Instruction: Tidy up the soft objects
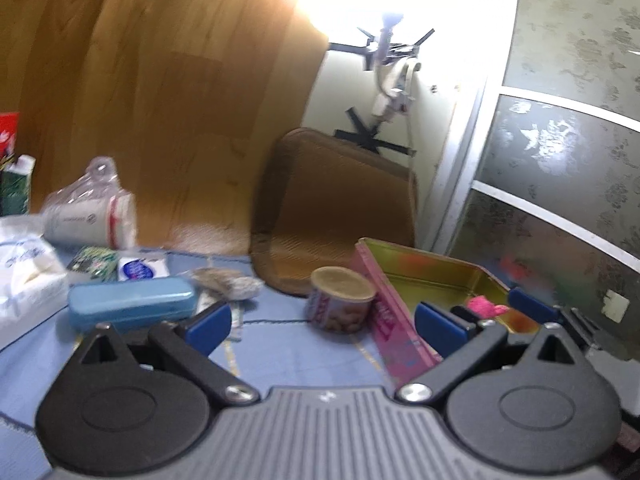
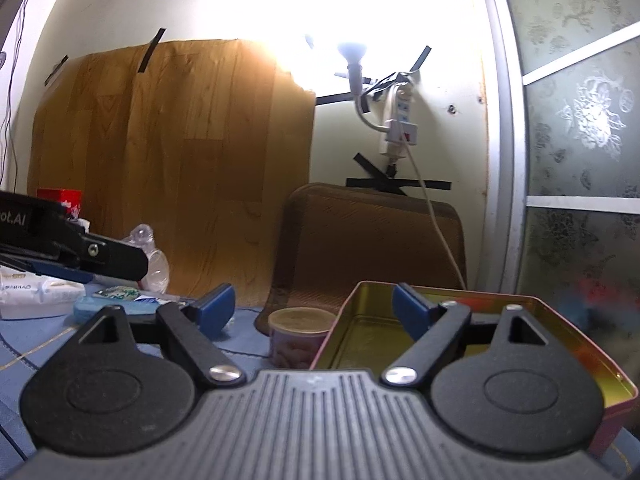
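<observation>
pink soft toy (image 1: 482, 307) inside tin (image 1: 440, 276), just right of open left gripper (image 1: 322, 326)

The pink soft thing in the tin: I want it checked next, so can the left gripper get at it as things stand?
Probably yes: the pink soft thing lies uncovered in the open tin, and the left gripper is open and empty.

The right tool (image 2: 312, 312) hangs with fingers spread wide over the blue worktop (image 2: 24, 344). A can (image 2: 298, 336) stands touching an open gold tin (image 2: 560, 328), before a brown cushion (image 2: 372, 240).
</observation>
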Tool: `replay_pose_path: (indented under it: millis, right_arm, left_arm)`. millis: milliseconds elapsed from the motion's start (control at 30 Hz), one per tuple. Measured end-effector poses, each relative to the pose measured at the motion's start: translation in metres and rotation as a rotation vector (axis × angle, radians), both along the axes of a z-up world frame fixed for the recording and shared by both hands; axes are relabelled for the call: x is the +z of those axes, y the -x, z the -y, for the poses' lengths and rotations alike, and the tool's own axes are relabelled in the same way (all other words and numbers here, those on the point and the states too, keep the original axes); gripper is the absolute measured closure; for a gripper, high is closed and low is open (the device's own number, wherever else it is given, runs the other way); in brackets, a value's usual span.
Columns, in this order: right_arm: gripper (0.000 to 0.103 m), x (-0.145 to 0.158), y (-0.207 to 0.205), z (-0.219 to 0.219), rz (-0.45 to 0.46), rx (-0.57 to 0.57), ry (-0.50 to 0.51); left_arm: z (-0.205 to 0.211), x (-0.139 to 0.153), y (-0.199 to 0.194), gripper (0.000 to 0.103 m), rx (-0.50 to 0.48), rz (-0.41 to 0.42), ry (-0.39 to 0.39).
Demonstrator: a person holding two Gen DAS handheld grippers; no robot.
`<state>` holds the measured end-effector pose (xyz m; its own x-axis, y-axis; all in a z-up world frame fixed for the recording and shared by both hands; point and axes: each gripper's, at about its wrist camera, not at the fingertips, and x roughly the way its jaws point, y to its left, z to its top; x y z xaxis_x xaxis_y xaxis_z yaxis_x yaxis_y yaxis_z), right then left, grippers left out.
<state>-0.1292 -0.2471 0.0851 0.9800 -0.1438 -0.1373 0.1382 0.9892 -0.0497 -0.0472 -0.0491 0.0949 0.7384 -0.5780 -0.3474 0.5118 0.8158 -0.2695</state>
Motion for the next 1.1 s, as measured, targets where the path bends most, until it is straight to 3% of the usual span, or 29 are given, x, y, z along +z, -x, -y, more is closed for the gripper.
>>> replay_pose_path:
  millis: [400,567,800,1100]
  right_arm:
    - [0.015,-0.009,-0.023,-0.037,-0.078,0.125,0.054]
    - [0.015,-0.017,-0.05,-0.053,-0.175,0.214,0.025]
    - [0.014,-0.025,-0.115,-0.082,-0.318,0.32,-0.099]
    - [0.016,-0.024,-0.238,-0.119,-0.452,0.434,-0.23]
  left_arm:
    - [-0.072,-0.045,-0.044,0.002,0.274,-0.111,-0.039]
    - [-0.102,-0.067,-0.063,0.002,0.351,-0.212,0.055]
    - [-0.137,-0.076,-0.071,0.002,0.489,-0.284,0.194]
    - [-0.138,-0.074,-0.072,0.002,0.509,-0.266,0.161]
